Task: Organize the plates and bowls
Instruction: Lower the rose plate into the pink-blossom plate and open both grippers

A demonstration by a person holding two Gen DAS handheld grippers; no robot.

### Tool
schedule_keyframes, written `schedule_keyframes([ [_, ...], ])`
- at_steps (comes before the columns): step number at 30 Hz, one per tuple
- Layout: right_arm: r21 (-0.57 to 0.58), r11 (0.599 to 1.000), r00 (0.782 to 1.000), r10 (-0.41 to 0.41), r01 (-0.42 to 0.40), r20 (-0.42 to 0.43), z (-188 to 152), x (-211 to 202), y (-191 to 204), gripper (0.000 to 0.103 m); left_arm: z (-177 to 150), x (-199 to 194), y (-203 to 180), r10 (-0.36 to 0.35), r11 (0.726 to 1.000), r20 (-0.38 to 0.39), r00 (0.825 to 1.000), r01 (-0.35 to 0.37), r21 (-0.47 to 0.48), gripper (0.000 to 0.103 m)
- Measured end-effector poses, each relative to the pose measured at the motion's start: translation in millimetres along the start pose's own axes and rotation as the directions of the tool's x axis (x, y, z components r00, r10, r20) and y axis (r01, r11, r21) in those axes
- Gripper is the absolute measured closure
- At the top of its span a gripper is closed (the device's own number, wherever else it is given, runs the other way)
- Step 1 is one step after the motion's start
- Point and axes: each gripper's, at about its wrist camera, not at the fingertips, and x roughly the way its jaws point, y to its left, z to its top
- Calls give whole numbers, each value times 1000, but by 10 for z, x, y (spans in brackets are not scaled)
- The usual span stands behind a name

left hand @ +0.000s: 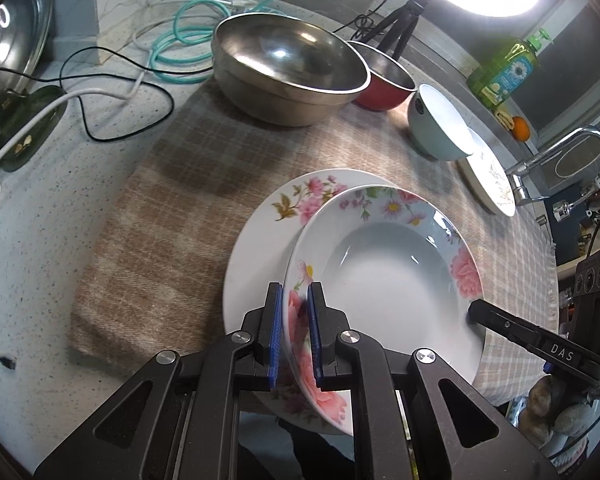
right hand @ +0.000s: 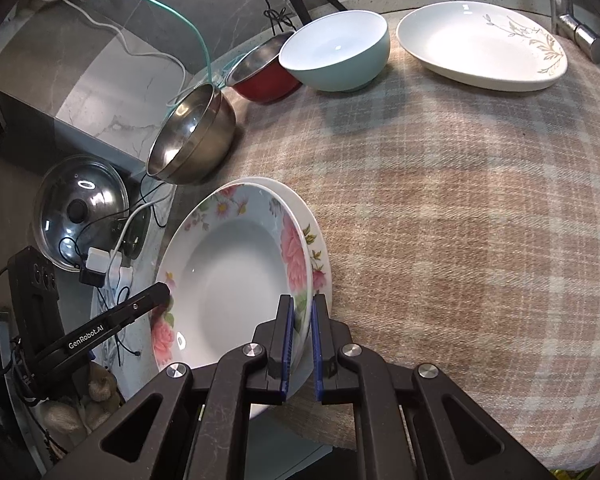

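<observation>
both grippers, left [left hand: 294, 334] and right [right hand: 302, 344], are pinching the deep plate's [left hand: 384, 276] rim, holding it over the flat plate [left hand: 260, 248] on the cloth [left hand: 188, 184]; next likely lowering level, then releasing.

From where I stand, only two texts are readable: the letters "DAS" in white on the black finger of the right gripper [left hand: 476, 314] (seen from the left wrist camera), and "GenRobot.AI" in white on the black finger of the left gripper [right hand: 162, 294] (seen from the right wrist camera). The green detergent bottle [left hand: 507, 69] carries a blue label with a daisy, but its print is too small to read.
</observation>
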Motion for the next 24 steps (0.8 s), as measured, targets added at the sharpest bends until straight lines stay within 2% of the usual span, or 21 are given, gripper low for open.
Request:
schedule_keyframes([
  [24,-1,1000,1000,-16,16,-20,29,207,39,95,57,87,132,19,1000,-13,1000,-19,11,93],
])
